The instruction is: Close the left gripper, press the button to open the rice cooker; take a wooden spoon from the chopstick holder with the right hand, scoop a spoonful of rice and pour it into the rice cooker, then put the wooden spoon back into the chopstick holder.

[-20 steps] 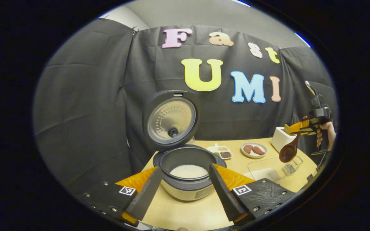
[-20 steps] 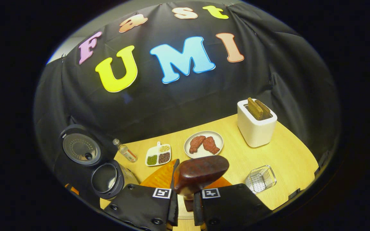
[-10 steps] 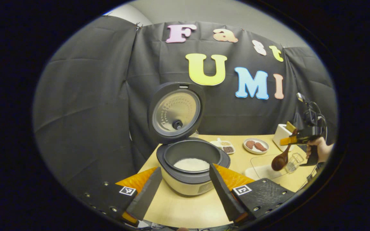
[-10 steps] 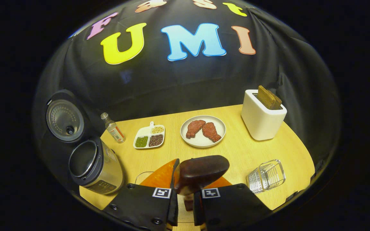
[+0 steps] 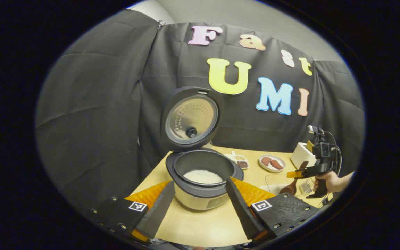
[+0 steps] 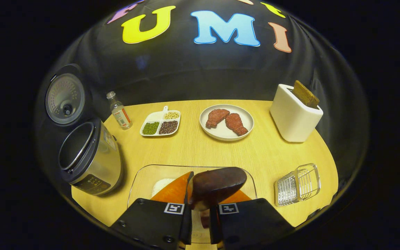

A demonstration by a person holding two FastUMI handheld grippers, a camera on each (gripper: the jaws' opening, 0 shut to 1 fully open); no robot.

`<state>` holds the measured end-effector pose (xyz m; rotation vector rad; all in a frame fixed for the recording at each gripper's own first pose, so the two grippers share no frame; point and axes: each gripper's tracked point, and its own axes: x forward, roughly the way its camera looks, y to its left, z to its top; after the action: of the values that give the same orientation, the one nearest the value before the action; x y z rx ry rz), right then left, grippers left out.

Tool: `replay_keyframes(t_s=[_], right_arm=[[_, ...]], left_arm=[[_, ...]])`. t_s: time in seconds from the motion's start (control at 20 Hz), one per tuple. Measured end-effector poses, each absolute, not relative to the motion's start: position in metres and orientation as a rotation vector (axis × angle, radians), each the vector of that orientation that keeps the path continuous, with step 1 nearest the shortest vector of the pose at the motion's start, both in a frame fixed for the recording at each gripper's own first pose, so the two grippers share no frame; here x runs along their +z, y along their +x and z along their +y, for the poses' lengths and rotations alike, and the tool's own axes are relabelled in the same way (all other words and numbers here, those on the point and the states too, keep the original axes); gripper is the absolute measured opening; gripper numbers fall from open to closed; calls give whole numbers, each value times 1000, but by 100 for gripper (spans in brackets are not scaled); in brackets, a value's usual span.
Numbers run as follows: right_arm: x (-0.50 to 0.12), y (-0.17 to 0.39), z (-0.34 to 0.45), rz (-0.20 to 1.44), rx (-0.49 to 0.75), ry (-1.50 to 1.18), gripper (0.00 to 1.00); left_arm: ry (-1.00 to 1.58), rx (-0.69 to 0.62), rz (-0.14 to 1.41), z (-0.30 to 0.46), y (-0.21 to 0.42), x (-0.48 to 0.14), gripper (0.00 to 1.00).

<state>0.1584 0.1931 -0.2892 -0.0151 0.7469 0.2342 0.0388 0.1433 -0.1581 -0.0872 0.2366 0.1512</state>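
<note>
- Rice cooker point(image 6: 89, 158): stands at 9 o'clock on the bench point(image 6: 193, 149) in the right gripper view, lid point(image 6: 64, 94) swung upright; white rice already lies in the pot point(image 5: 203, 176).
- Left claw point(image 5: 200, 205): released, fingers spread wide either side of the cooker, touching nothing.
- Glass dish point(image 6: 144, 180): at 6 o'clock, directly under the spoon, with a patch of rice point(image 6: 161, 184) at its left end.
- Wooden spoon point(image 6: 217, 185): gripped by the handle in the right claw point(image 6: 200, 222), which is clenched on it; bowl forward, just above the dish.
- Step in hand, as judged: scooping. Dip the bowl into the rice patch at a shallow angle, draw it through, then level it before lifting so nothing spills on the way to the cooker.
- Chopstick holder point(image 6: 297, 184): wire basket at 4 o'clock, empty, awaiting the spoon's return.
</note>
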Motion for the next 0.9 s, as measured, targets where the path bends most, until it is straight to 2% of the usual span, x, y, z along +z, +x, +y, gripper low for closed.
replay_keyframes(t_s=[0.5, 0.6, 0.7, 0.75, 0.8, 0.9], right_arm=[[-303, 134, 226, 923, 289, 255, 22], [-302, 132, 227, 954, 278, 338, 19], [-302, 130, 222, 964, 273, 371, 22], [-302, 128, 219, 971, 272, 379, 19], [-301, 125, 215, 978, 268, 393, 22], [-298, 124, 207, 978, 253, 414, 19]], left_arm=[[-102, 179, 257, 136, 16, -161, 92], [-99, 183, 259, 134, 14, -160, 93], [-94, 182, 256, 130, 11, -159, 93], [-90, 181, 253, 129, 11, -156, 93], [-83, 180, 250, 127, 11, -154, 93], [-68, 182, 244, 127, 12, -151, 93]])
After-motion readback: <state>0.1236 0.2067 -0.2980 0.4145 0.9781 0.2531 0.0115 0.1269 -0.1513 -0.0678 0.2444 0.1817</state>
